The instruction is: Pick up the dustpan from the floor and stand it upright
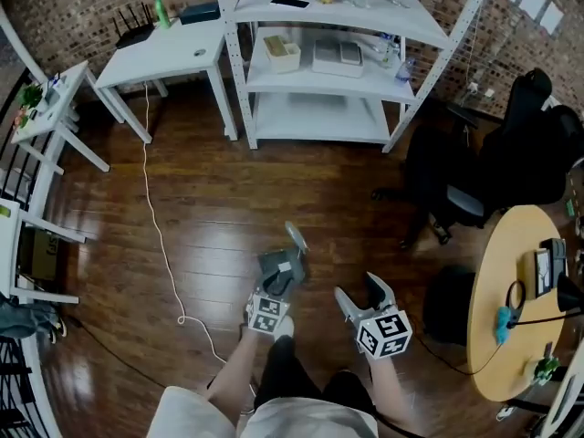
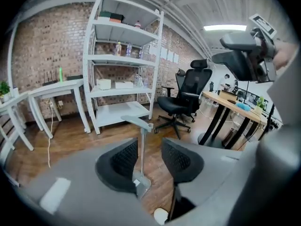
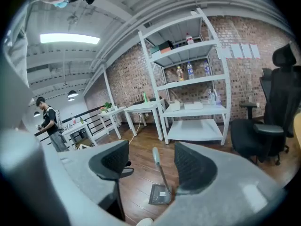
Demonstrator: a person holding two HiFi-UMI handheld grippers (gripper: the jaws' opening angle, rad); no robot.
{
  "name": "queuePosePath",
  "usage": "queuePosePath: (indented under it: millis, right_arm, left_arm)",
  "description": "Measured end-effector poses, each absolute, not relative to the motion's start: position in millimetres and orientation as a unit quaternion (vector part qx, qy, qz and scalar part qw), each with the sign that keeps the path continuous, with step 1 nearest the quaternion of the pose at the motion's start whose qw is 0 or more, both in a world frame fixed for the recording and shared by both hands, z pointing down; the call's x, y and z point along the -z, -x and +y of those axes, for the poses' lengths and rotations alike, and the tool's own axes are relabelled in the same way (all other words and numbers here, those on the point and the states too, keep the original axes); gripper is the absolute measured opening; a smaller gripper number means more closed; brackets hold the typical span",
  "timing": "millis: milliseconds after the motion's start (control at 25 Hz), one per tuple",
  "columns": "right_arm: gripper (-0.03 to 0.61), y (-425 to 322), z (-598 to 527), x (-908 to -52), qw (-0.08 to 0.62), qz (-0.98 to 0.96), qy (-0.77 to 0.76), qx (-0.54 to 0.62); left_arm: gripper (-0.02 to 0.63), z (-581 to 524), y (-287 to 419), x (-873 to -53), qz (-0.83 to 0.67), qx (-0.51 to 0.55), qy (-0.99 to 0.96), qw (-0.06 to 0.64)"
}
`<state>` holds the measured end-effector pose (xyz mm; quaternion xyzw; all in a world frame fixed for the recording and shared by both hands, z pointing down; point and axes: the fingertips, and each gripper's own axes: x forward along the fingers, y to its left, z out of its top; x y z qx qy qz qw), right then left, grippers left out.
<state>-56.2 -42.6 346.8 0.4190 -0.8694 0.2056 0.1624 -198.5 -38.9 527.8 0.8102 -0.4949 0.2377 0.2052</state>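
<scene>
The grey dustpan (image 1: 281, 266) stands upright on the wooden floor, its long handle (image 1: 296, 236) pointing up. My left gripper (image 1: 281, 288) hovers just behind it. In the left gripper view the thin stem of the dustpan (image 2: 141, 145) runs up between the two dark pads, with a gap on each side, so the left gripper (image 2: 150, 161) is open and not pressing on it. My right gripper (image 1: 360, 292) is off to the right of the dustpan, open and empty. In the right gripper view the dustpan (image 3: 161, 193) stands on the floor beyond the right gripper (image 3: 146, 163).
A white shelving unit (image 1: 328, 62) and white tables (image 1: 164, 53) line the brick wall ahead. A white cable (image 1: 155, 226) trails over the floor at the left. A black office chair (image 1: 456, 190) and a round wooden table (image 1: 520, 299) stand at the right. A person (image 3: 49, 124) stands far off.
</scene>
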Motion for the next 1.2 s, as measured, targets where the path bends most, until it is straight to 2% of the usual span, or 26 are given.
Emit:
queuePosePath:
  millis: [200,440,680,960,1200]
  right_arm:
    - [0.291,43,15,-297,0.124,-0.907,-0.373,-0.151]
    - [0.293,-23,149,-204,0.063,-0.933,-0.354,-0.031]
    - [0.293,-87,240,-191,0.045,-0.934,-0.35,-0.044]
    - [0.293,-104,280,-153,0.039,-0.917,-0.398,-0.005]
    - [0.291,-59,319,-134,0.052,-0.922,-0.385,0.011]
  left_arm:
    - [0.19,19,177,-426,-0.559,-0.198,-0.793,0.141]
    - [0.232,161,110,-291,-0.646,-0.125,-0.749,0.077]
    - [0.23,277,26,-236,-0.678,-0.11,-0.725,0.042]
    - [0.229,333,44,-193,-0.692,-0.086,-0.716,0.028]
    - [0.227,381,85,-164,-0.714,-0.05,-0.698,0.02]
